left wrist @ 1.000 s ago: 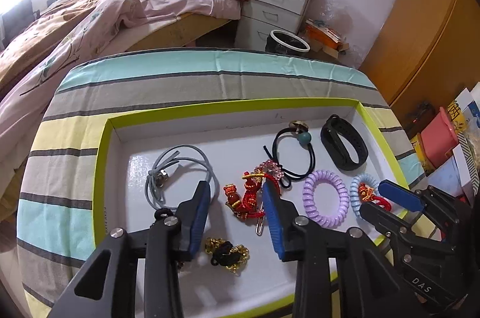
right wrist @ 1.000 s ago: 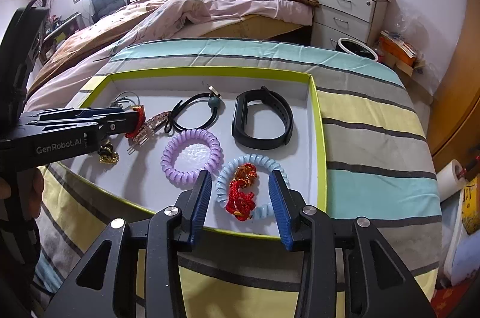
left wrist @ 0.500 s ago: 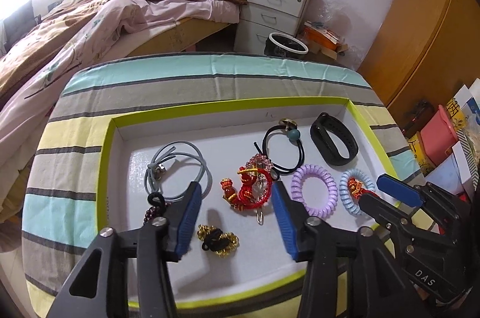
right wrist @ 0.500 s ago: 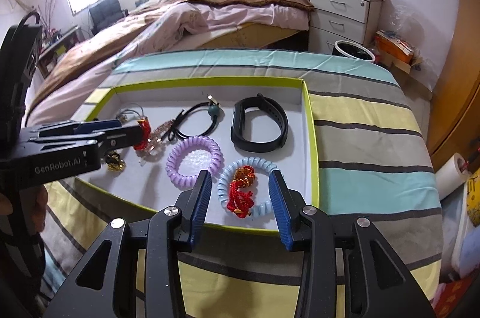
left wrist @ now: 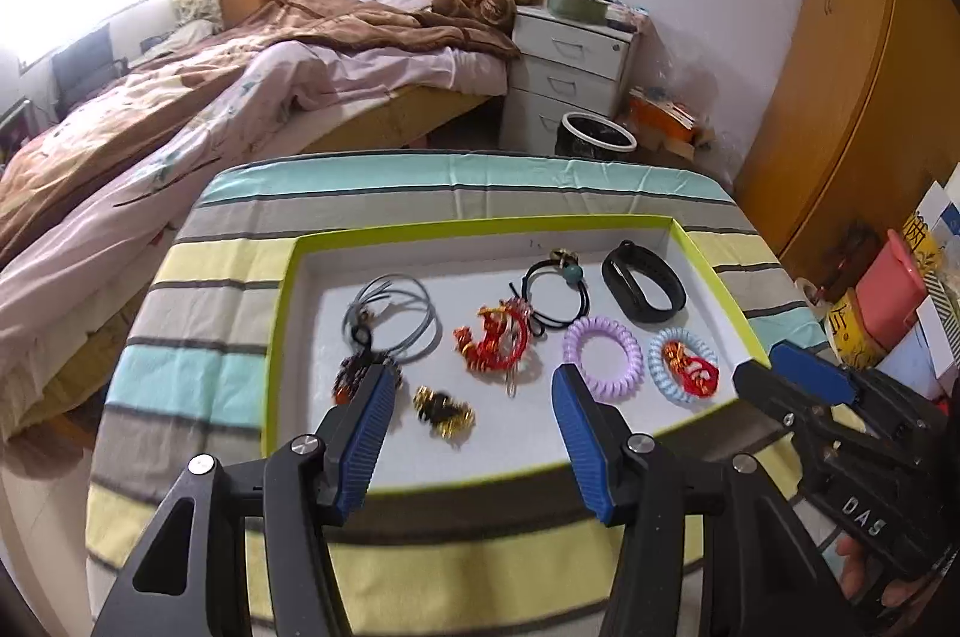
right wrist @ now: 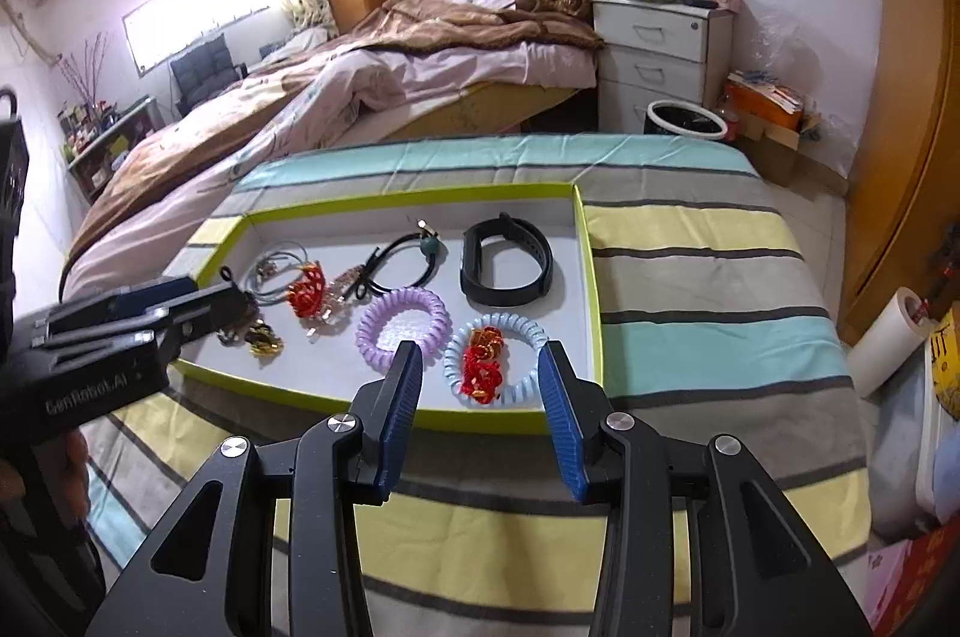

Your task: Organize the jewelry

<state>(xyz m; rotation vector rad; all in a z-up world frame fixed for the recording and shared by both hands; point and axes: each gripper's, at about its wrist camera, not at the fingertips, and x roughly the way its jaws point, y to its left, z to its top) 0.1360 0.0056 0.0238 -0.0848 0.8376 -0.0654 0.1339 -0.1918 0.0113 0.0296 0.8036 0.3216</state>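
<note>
A white tray with a lime-green rim [left wrist: 282, 313] [right wrist: 591, 301] lies on a striped cloth. In it lie a grey cord loop [left wrist: 414, 313], a red ornament [left wrist: 492, 337], a gold and black piece [left wrist: 444, 409], a black hair tie [left wrist: 555, 286], a black wristband [left wrist: 645, 283] [right wrist: 507, 265], a purple coil ring [left wrist: 603, 349] [right wrist: 402, 319] and a blue coil ring [left wrist: 681, 364] [right wrist: 495, 358] with a red charm inside it. My left gripper [left wrist: 474, 391] is open and empty above the tray's near edge. My right gripper [right wrist: 480, 367] is open and empty, just short of the blue coil ring.
The striped table [right wrist: 708, 289] stands in front of a bed [left wrist: 270, 84]. A white drawer unit [left wrist: 570, 72] and a bin [left wrist: 594, 138] stand behind it. A wooden wardrobe [left wrist: 840, 96] and stacked boxes [left wrist: 888, 295] are at the right.
Both grippers have drawn back and up from the tray, so the table looks smaller and farther. Both stay open and empty. The items in the tray have not moved.
</note>
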